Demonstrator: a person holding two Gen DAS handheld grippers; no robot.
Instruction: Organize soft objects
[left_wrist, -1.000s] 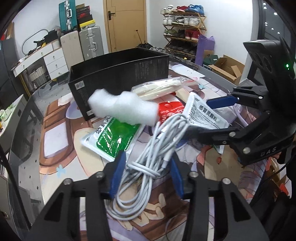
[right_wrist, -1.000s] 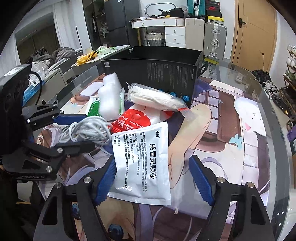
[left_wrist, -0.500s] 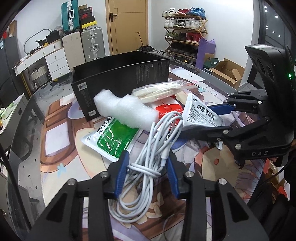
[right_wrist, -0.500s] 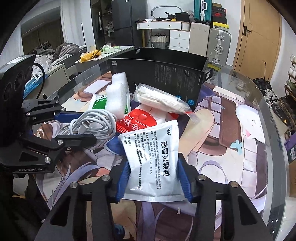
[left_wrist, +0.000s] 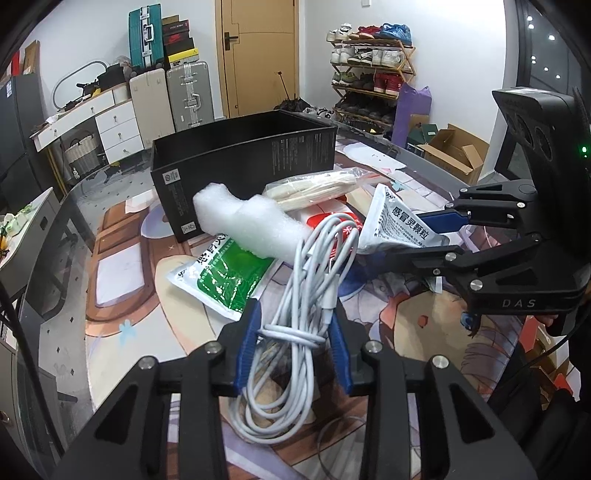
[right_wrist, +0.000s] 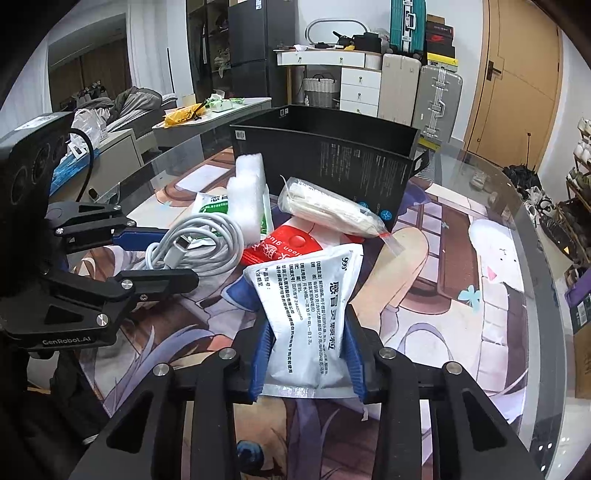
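From the left wrist, my left tool (left_wrist: 291, 334) had just closed on the white cable bundle (left_wrist: 314, 280), near the counter's front edge.

From the right wrist, my right tool (right_wrist: 308, 349) had just pinched the white medicine sachet (right_wrist: 310, 306). Next, I judged, both needed lifting toward the far black box (right_wrist: 332, 158).

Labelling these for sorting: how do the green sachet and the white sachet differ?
The green sachet lies flat on the mat, free; the white sachet is pinched and crumpled in the right gripper. Green has a green printed panel; white carries dark text. Both are sealed foil packets.
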